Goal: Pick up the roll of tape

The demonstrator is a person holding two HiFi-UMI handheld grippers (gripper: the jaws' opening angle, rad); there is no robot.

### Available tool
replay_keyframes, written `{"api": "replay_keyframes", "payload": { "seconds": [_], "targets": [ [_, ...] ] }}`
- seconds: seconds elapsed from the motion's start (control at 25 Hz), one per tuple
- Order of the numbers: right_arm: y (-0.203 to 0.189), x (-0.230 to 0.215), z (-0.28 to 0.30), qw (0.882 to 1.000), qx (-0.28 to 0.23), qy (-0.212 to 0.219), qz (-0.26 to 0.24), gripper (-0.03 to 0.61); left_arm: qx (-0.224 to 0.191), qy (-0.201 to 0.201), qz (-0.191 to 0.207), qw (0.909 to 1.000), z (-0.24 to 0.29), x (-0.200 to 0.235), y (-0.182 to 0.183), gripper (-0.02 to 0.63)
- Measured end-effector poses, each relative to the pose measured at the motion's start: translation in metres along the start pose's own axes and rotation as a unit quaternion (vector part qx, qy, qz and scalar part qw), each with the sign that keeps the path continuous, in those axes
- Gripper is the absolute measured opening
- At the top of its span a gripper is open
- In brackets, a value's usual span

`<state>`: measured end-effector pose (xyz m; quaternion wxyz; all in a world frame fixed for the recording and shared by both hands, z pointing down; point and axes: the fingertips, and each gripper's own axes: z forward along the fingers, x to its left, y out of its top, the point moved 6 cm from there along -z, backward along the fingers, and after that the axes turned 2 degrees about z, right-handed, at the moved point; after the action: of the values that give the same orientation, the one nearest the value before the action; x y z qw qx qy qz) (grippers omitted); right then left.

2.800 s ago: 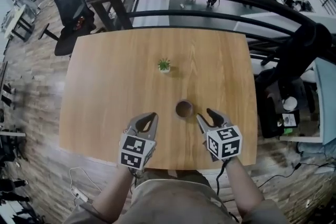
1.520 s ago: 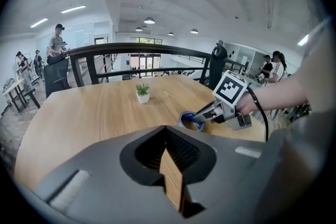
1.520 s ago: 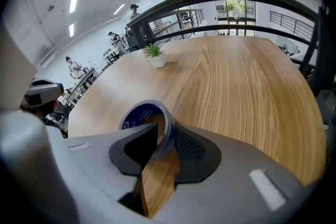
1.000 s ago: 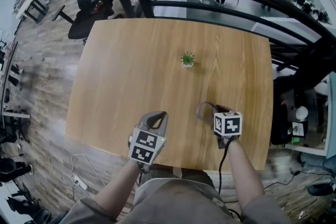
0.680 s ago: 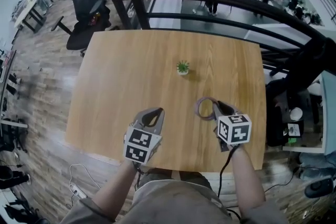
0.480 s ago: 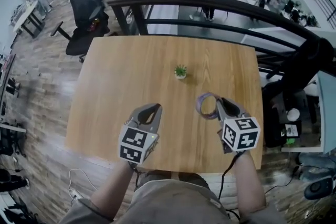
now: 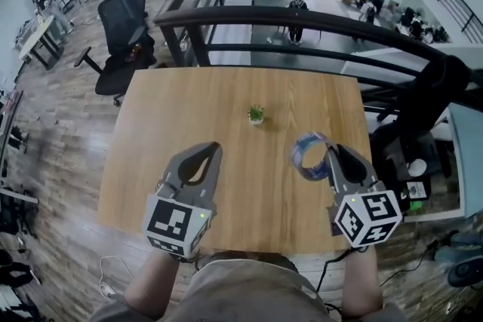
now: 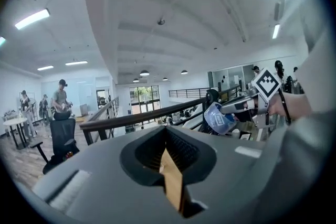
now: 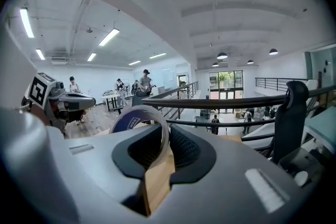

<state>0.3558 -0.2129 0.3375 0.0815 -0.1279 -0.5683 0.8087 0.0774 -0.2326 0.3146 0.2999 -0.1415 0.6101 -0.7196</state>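
Observation:
The roll of tape (image 7: 310, 155), a clear ring with blue print, hangs in the air above the right part of the wooden table (image 7: 226, 102). My right gripper (image 7: 330, 162) is shut on the roll's wall and holds it upright. In the right gripper view the ring (image 9: 137, 117) stands up between the jaws of the right gripper (image 9: 165, 136). My left gripper (image 7: 202, 158) is raised beside it on the left, shut and holding nothing. In the left gripper view the left gripper (image 8: 167, 136) points level, and the roll (image 8: 219, 118) shows to its right.
A small potted plant (image 7: 256, 115) stands on the table beyond both grippers. A black railing (image 7: 302, 19) curves along the table's far edge, over a lower floor with people. A black office chair (image 7: 121, 19) stands at the far left corner.
Both grippers have risen well above the table and look larger in the head view. The tape has come off the tabletop in the right gripper. The left gripper stays shut and holds nothing.

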Motion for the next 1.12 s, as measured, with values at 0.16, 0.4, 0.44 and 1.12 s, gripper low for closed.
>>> {"api": "replay_keyframes", "payload": {
  "seconds": [0.16,0.4,0.44,1.12],
  "targets": [
    [0.017,0.007,-0.027,0.999,-0.031,-0.007,-0.019,0.058,-0.018,0.01,0.004,0.9998,-0.018,-0.007,0.026,0.0],
    [0.031,0.019,-0.056,0.998,-0.056,-0.012,-0.031,0.058,-0.027,0.005,-0.002,0.9996,-0.03,-0.011,0.037,0.0],
    [0.031,0.022,-0.06,0.998,-0.057,-0.01,-0.032,0.058,-0.025,0.004,-0.003,0.9997,-0.031,-0.012,0.037,0.001],
    [0.016,0.038,-0.061,0.998,-0.028,0.016,-0.055,0.06,-0.01,-0.014,-0.016,0.9997,-0.025,-0.022,0.023,0.0]
  ]
}}
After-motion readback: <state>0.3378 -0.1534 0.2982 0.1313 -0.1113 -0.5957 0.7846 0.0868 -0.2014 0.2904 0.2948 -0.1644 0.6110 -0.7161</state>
